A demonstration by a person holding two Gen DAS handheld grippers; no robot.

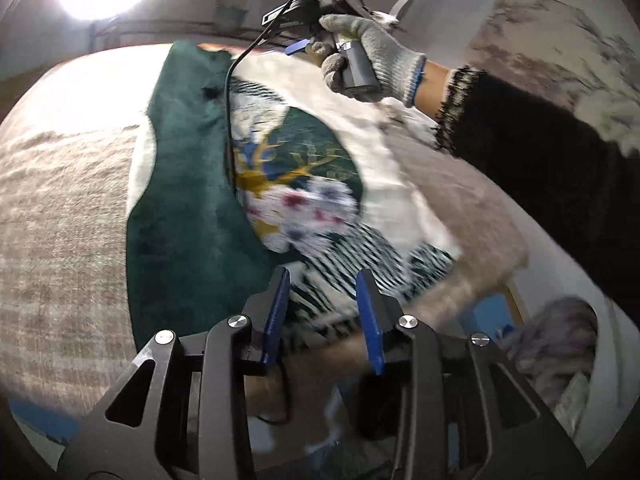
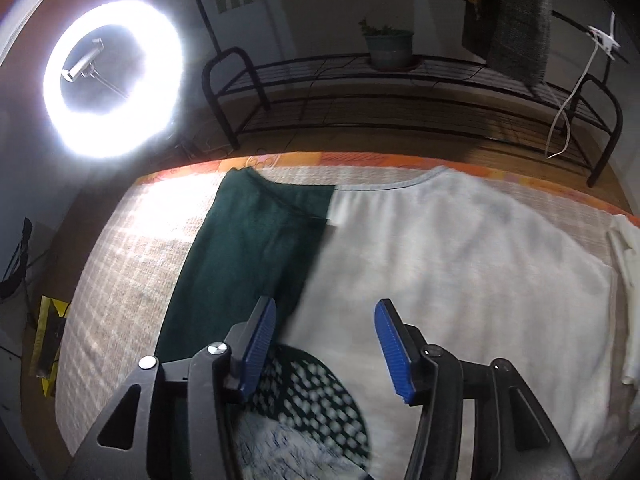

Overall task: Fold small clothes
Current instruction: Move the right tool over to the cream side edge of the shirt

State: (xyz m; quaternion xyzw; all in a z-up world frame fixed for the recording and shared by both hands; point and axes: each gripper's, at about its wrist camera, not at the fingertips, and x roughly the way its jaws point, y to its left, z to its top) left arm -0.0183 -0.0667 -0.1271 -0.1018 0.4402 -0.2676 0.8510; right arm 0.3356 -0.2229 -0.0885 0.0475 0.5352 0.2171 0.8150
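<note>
A small white T-shirt [image 2: 460, 264] with dark green sleeves [image 2: 252, 256] and a round flower print [image 1: 296, 184] lies flat on a beige checked cloth. My left gripper [image 1: 324, 280] is open and empty, hovering over the shirt's striped lower print. My right gripper [image 2: 326, 316] is open and empty above the shirt, near the seam between green sleeve and white body. In the left wrist view a gloved hand [image 1: 372, 52] holds the other gripper's handle above the shirt's far side; its jaws are hidden there.
A bright ring light [image 2: 114, 80] stands at the left. A black metal rack [image 2: 400, 92] with a potted plant [image 2: 390, 48] runs behind the bed's orange edge [image 2: 360, 158]. Folded white cloth [image 2: 628, 280] lies at the right. Crumpled clothes [image 1: 560, 336] sit at the right.
</note>
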